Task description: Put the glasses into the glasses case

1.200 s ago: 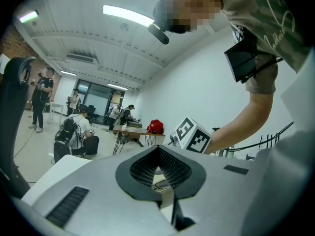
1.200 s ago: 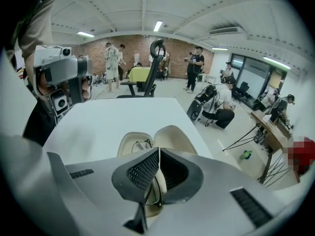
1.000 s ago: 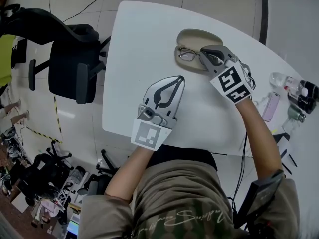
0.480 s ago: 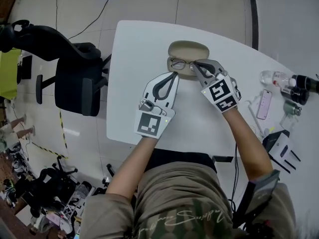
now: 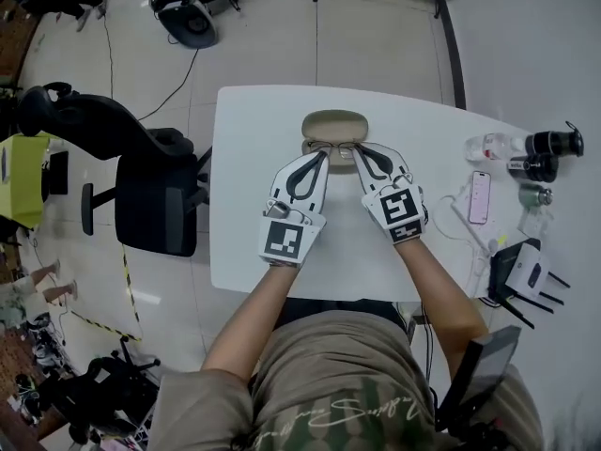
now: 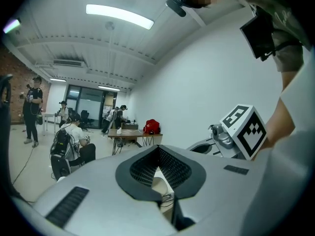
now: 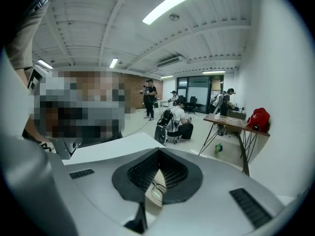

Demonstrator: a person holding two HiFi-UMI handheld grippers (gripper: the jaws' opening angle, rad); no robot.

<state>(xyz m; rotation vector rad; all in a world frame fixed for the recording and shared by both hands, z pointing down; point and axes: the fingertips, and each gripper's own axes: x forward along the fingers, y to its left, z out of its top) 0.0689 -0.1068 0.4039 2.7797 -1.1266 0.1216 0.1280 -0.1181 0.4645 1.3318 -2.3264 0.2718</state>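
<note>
Left gripper has moved up beside right gripper, both pinched closed, empty; glasses lie at glasses case rim, seemingly not yet seated.

Nothing readable is turning up anywhere, folks. A line of curly script is running across the person's shirt, but it is too small and loopy to make out. The cube on the left tongs and the cube on the right tongs are showing only black-and-white square patterns, no letters or numbers.
</note>
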